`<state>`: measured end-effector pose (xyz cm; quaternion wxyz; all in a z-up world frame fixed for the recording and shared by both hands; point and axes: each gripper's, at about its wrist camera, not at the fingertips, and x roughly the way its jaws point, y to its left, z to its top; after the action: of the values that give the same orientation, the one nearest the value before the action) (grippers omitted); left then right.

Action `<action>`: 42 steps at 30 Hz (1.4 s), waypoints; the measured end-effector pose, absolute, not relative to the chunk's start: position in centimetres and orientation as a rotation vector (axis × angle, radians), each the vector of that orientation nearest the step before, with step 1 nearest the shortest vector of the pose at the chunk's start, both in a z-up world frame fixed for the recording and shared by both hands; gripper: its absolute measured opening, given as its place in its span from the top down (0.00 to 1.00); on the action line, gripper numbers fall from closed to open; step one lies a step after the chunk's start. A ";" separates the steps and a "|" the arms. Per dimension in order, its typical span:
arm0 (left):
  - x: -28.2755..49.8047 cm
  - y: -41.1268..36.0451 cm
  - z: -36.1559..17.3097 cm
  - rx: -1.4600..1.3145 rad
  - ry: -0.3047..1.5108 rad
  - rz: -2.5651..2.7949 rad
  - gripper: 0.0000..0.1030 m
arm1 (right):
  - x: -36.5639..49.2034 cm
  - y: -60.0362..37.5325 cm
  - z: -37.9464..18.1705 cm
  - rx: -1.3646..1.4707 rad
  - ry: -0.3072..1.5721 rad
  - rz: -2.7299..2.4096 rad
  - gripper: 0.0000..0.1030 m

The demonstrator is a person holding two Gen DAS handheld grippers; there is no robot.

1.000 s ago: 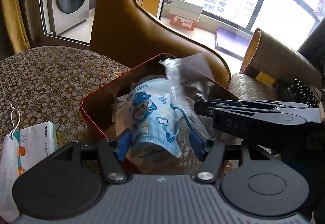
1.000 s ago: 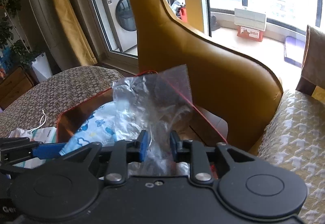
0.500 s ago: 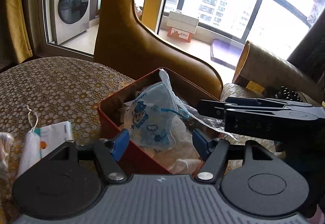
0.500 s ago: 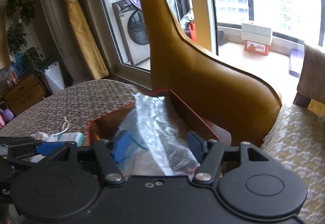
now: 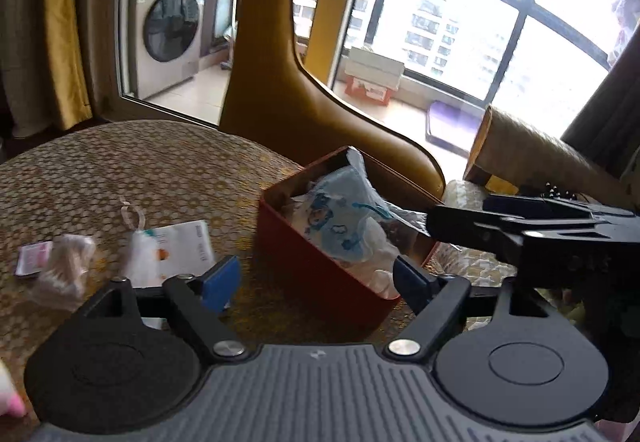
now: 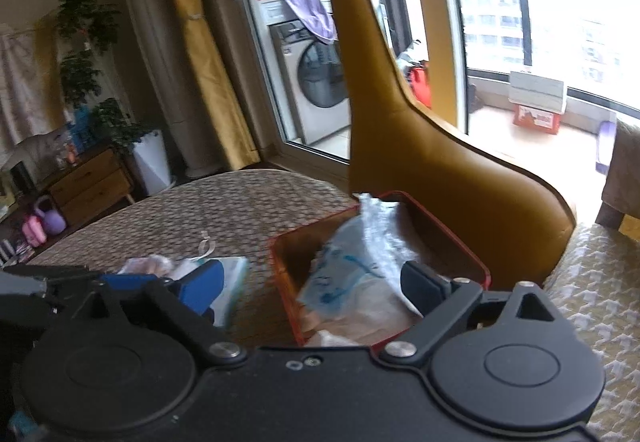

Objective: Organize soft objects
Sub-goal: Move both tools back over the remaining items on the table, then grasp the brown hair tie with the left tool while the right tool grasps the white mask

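Left wrist view: red box (image 5: 320, 282) on the patterned tablecloth (image 5: 160, 169), ahead of the left gripper (image 5: 316, 280), its near wall showing between the blue pads. Jaws have just been opening and stand released, nothing between the pads. The printed blue face mask (image 5: 340, 217) lies inside the box, ahead of and beyond the fingertips, with the clear plastic bag (image 5: 394, 207) beside it toward the right. Only this view shows the loose items off the claw's left: a white mask on a paper packet (image 5: 176, 246), a crumpled clear wrapper (image 5: 64, 266), a small pink sachet (image 5: 34, 258). It also catches the right gripper (image 5: 520, 232) from the side, at the box's right. Right wrist view: the right gripper (image 6: 316, 290) has likewise just been opening, now spread wide and empty; mask (image 6: 340, 274) and bag (image 6: 380, 230) sit in the box (image 6: 460, 246) just beyond the pads, untouched. This view alone shows the room to the left: a potted plant (image 6: 86, 53), a wooden drawer unit (image 6: 90, 181). Both views share the ochre chair back (image 6: 420, 145) and the washing machine (image 5: 164, 37).
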<state>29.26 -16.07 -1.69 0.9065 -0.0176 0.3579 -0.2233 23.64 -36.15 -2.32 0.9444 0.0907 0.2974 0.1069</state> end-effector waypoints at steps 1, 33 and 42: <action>28.8 -15.5 -1.5 -0.033 0.734 -0.453 0.18 | 23.2 -35.9 -2.1 0.190 0.602 0.226 0.05; 20.4 -0.5 -5.8 -0.053 0.665 -0.128 0.02 | 23.5 -20.5 -1.9 0.078 0.727 0.376 0.04; 22.2 -1.2 -9.5 -0.023 0.680 -0.096 0.02 | 27.2 -17.3 -4.1 0.005 0.784 0.372 0.08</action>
<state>22.16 -1.20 -9.54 0.9415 -0.0111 0.3335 -0.0469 27.22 -17.29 -4.07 0.9073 0.0022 0.3800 0.1801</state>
